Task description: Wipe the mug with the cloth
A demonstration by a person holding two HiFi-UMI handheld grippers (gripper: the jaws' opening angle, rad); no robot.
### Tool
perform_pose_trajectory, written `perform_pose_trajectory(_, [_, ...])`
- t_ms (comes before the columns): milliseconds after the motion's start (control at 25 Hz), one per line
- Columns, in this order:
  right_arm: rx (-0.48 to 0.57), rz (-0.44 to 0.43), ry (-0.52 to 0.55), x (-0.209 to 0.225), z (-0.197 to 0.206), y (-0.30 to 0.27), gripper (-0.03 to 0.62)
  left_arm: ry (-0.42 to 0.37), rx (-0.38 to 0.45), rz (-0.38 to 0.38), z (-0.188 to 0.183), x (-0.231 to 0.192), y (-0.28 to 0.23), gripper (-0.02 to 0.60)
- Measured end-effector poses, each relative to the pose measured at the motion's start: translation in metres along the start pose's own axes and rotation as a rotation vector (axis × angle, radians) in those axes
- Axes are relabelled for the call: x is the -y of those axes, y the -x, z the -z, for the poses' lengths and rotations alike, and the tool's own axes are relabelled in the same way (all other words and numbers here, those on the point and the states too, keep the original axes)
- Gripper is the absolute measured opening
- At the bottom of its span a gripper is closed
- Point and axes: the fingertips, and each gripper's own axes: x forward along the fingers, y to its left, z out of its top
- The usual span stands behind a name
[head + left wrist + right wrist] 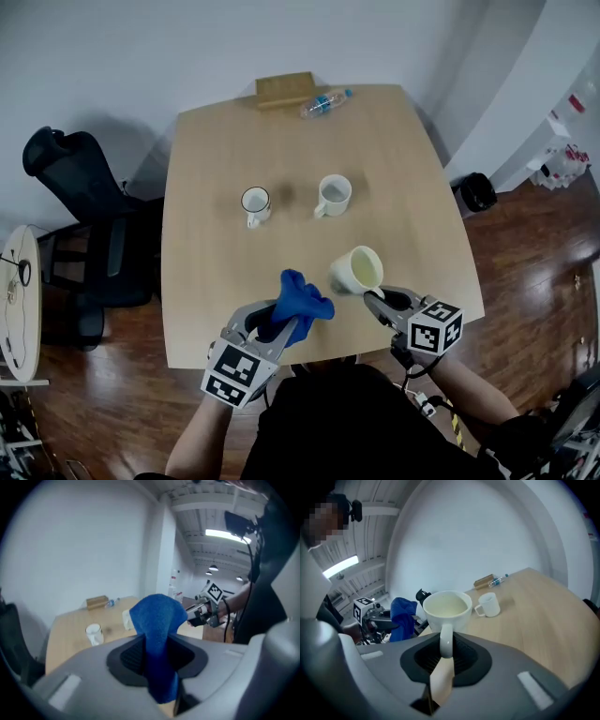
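The left gripper (281,330) pinches the blue cloth (302,298) tight. Just beside it, the right gripper (375,300) clamps the handle of the cream mug (356,270).

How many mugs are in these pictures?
3. The cream mug hangs by its handle in the right gripper; the dark-rimmed mug and the white mug stand mid-table, left and right. None seems hidden.

Two things mid-table: dark-rimmed white mug (254,203) left, plain white mug (333,195) right, open gap between them. The light wooden tabletop (206,300) is bare near of those, and beyond them up to the wooden block (285,89) and clear plastic bottle (325,102) at the far edge. Black office chair (80,220) crowds the left side. Blue terry cloth (302,302) and cream ceramic mug (356,270) sit close together over the near edge.
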Motion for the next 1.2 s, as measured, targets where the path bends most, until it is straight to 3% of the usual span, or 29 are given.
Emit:
perform_pose_trajectory(120, [0.045, -0.038, -0.086, -0.023, -0.025, -0.006, 0.043, -0.197, 0.094, -0.076, -0.046, 0.015, -0.009, 0.114])
perform_pose_trajectory(320, [0.097, -0.024, -0.25, -0.04, -0.043, -0.026, 0.043, -0.496, 0.073, -0.301, -0.076, 0.024, -0.036, 0.114])
perform_pose_trajectory(520, [0.109, -0.002, -0.3, -0.044, -0.044, -0.041, 0.041, -0.648, 0.064, -0.346, -0.077, 0.041, -0.055, 0.114])
perform_pose_trajectory(680, [0.092, -0.019, -0.217, -0.05, -0.043, -0.032, 0.041, -0.633, 0.06, -0.309, -0.079, 0.034, -0.047, 0.112])
perform_pose_trajectory(800, [0.08, -0.054, -0.093, -0.058, -0.046, -0.02, 0.043, -0.547, 0.057, -0.18, -0.084, 0.019, -0.032, 0.114])
perform_pose_trajectory(960, [0.076, -0.176, 0.054, -0.078, -0.048, 0.002, 0.041, -0.381, 0.049, 0.092, -0.098, 0.005, -0.004, 0.114])
perform_pose_trajectory(1040, [0.07, -0.267, 0.081, -0.091, -0.047, 0.015, 0.041, -0.261, 0.037, 0.271, -0.105, 0.004, 0.007, 0.114])
perform_pose_trajectory(1200, [0.068, -0.487, 0.1, -0.128, -0.048, 0.039, 0.042, -0.008, 0.052, 0.719, -0.124, 0.011, 0.035, 0.114])
